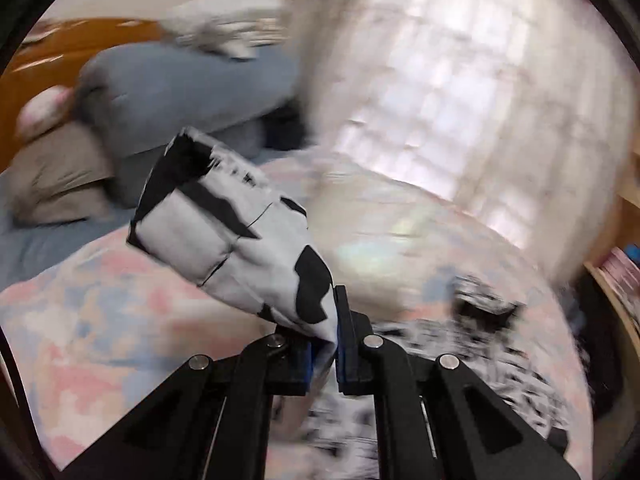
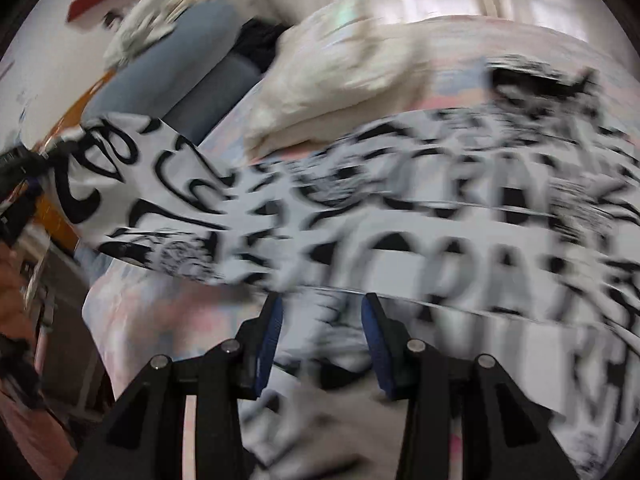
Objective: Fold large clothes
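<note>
The left tongs point(image 1: 325, 344) are clenched on a bunched corner of the black-and-white garment point(image 1: 224, 224), which rises from between their blue pads toward the middle left of the left wrist view, lifted off the bed point(image 1: 120, 320). More of the same cloth lies smeared along the bottom right of that view.

The right tongs point(image 2: 322, 320) stand released, fingers apart with nothing between them; the garment point(image 2: 440, 232) lies spread just beyond and under their tips, filling the centre and right of the right wrist view over the pastel bedcover. One end of it stretches to the far left edge, where the other tool, dark and half cut off, holds it up.

Heavy blur spoils nearly all of the print. Beyond the cloth lie a cream pillow point(image 2: 340, 80) and grey-blue cushions point(image 1: 180, 88), with a bright window point(image 1: 460, 80) behind.
</note>
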{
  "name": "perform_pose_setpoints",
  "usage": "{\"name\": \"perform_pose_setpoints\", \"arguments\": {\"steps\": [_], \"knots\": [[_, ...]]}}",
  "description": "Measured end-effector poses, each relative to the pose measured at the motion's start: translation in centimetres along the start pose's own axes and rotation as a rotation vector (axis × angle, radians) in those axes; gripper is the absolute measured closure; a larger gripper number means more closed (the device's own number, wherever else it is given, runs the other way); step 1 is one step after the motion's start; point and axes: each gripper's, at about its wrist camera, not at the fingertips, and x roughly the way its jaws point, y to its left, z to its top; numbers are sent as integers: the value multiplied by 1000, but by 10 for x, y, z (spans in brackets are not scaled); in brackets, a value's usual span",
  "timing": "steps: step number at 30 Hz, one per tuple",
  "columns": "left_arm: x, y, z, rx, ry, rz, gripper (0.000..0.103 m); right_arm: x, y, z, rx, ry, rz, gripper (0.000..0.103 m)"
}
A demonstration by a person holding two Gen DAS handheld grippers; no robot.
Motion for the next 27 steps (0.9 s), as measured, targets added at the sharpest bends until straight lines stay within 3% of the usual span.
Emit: {"name": "perform_pose_setpoints", "arguments": {"steps": [3,7,9,11,13,17,19,23,27], "knots": [[2,-80,-7,74,46,-129,97,-41,-55,-8,95,-53,-57,61],[18,-168,-44,180,136,-217,91,-89,-122,-25,219,-116,-124,61],[31,-212,-79,270,199,-250,78,-110,-154,-36,275,-133,-156,61],[41,-243,-111,353,246,-255,53,-122,-179,-47,330,-136,-174,61],[51,-266,-146,431,291,-236,39,-131,-198,-58,376,-136,-175,58],[56,-278,-187,494,355,-203,38,-143,-220,-78,440,-140,-159,48],[59,-269,-191,490,368,-186,38,-140,-223,-80,456,-143,-140,43],[66,-246,-179,447,352,-130,27,-134,-223,-75,456,-132,-96,43],[70,-213,-158,404,328,-73,26,-125,-211,-53,414,-123,-61,43]]}}
